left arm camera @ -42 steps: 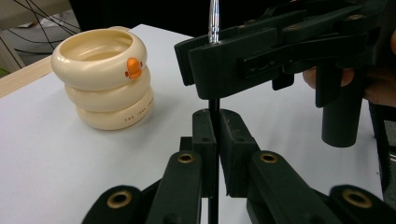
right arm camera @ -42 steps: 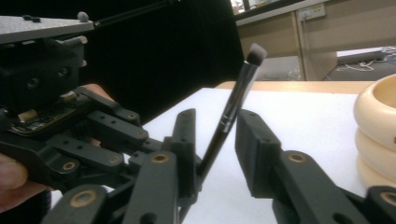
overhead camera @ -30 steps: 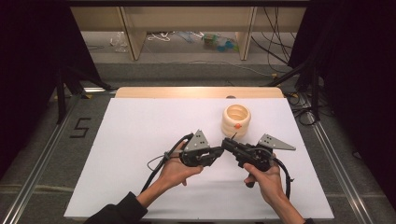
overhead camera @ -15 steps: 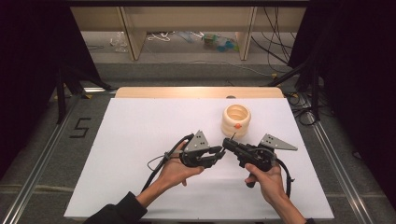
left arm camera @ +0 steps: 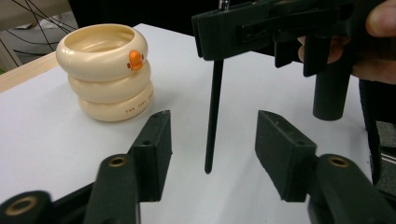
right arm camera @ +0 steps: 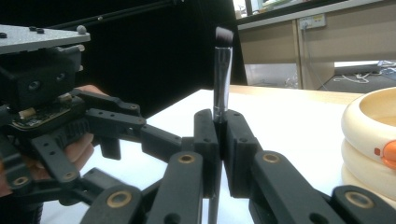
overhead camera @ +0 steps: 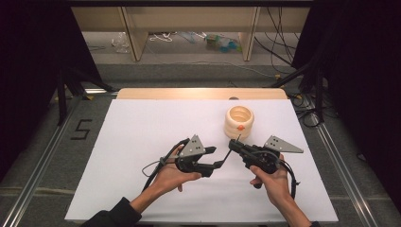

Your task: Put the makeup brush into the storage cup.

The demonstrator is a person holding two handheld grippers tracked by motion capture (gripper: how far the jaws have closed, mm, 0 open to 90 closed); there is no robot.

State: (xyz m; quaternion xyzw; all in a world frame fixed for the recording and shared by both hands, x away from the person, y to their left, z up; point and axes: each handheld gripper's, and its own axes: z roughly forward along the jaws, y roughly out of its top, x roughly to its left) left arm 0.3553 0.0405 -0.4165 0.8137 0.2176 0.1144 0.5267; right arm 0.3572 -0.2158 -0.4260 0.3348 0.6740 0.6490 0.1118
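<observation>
Right gripper (right arm camera: 219, 140) clamps a slim black brush (right arm camera: 222, 60); left gripper (left arm camera: 212, 140), just opening, straddles its smooth handle untouched.

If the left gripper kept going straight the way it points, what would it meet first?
Most likely the brush handle, which hangs between the left gripper's open jaws, pinched higher up by the right gripper. Past it comes the right gripper's body; depth is hard to judge.

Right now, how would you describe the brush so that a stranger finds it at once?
On the white table, look just in front of the cream ringed holder. The right gripper pinches a thin black brush there. It is the one slim stick, bristles up.
</observation>
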